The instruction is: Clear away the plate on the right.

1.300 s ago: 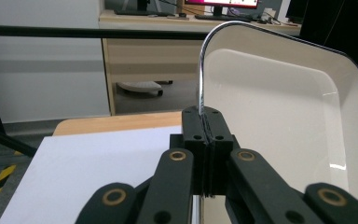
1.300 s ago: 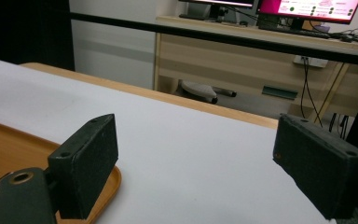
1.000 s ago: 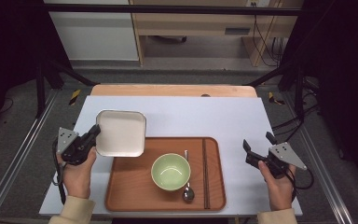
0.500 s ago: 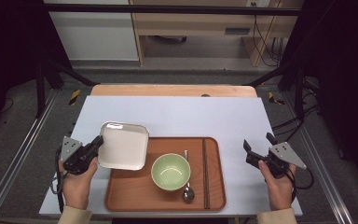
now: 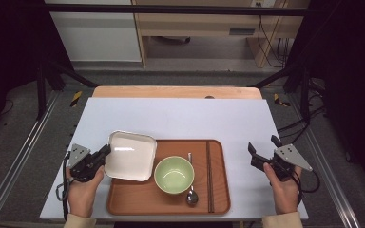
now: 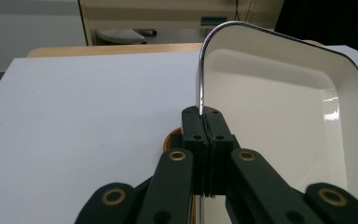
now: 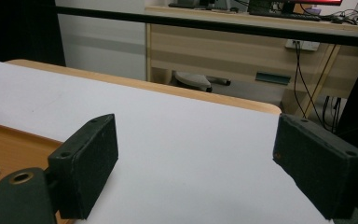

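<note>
High view: the left gripper (image 5: 105,151), held in the person's left hand (image 5: 81,190) near the front left corner of the tabletop (image 5: 180,118), is clamped on the left rim of a white square plate (image 5: 129,156). The plate lies over the rear left corner of the wooden tray (image 5: 168,202), part of it overhanging the tray's left edge onto the tabletop; whether it rests on the tray or is held just above it cannot be told. On the tray, a light green bowl (image 5: 174,175) sits just right of the plate, a metal spoon (image 5: 191,192) lies at the bowl's right side, and a pair of dark chopsticks (image 5: 209,175) lies lengthwise near the tray's right edge.

Left gripper view: the two black jaws are pressed together on the thin metal-edged rim of the plate (image 6: 279,116).

Right gripper (image 5: 262,153), high view: held in the right hand (image 5: 283,192) near the tabletop's right edge, well apart from the tray. Right gripper view: the jaws stand wide apart over bare tabletop (image 7: 191,149), with nothing between them.
</note>
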The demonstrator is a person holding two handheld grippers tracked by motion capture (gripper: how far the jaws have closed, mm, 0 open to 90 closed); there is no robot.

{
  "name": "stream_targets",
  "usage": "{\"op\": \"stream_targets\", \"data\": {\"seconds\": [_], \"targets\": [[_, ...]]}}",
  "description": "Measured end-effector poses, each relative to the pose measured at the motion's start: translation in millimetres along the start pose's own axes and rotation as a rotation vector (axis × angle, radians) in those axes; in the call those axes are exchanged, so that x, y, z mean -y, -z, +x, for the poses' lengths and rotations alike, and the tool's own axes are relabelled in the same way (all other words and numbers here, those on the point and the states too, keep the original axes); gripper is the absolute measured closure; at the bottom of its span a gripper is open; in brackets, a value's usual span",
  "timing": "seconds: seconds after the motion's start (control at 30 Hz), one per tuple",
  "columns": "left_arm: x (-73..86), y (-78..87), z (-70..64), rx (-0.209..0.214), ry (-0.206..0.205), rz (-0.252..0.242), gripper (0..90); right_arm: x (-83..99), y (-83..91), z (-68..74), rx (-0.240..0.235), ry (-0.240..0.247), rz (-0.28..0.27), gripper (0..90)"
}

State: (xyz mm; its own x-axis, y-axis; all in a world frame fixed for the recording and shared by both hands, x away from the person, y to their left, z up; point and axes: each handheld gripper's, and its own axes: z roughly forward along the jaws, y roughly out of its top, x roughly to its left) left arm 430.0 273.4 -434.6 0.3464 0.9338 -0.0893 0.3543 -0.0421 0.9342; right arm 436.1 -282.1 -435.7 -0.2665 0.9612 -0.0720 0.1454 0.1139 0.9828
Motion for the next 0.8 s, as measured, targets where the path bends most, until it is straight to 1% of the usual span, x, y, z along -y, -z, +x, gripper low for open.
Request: {"op": "stream_targets", "data": {"seconds": [0.07,0.43,0.8], "targets": [[1.1,-1.0,0.2,-0.001,0.003,0.011,89.1,-0.1,-0.1,0.4,-0.003,0.0,0.002,14.3],[4.5,-5.8,-1.1,0.005,0.011,0.03,89.0,0.4,-0.9,1.2,-0.007,0.001,0.013,14.3],[3.6,-10.1,-4.1,0.02,0.004,0.043,89.1,0.1,-0.9,1.5,-0.011,0.003,0.019,14.3]]}}
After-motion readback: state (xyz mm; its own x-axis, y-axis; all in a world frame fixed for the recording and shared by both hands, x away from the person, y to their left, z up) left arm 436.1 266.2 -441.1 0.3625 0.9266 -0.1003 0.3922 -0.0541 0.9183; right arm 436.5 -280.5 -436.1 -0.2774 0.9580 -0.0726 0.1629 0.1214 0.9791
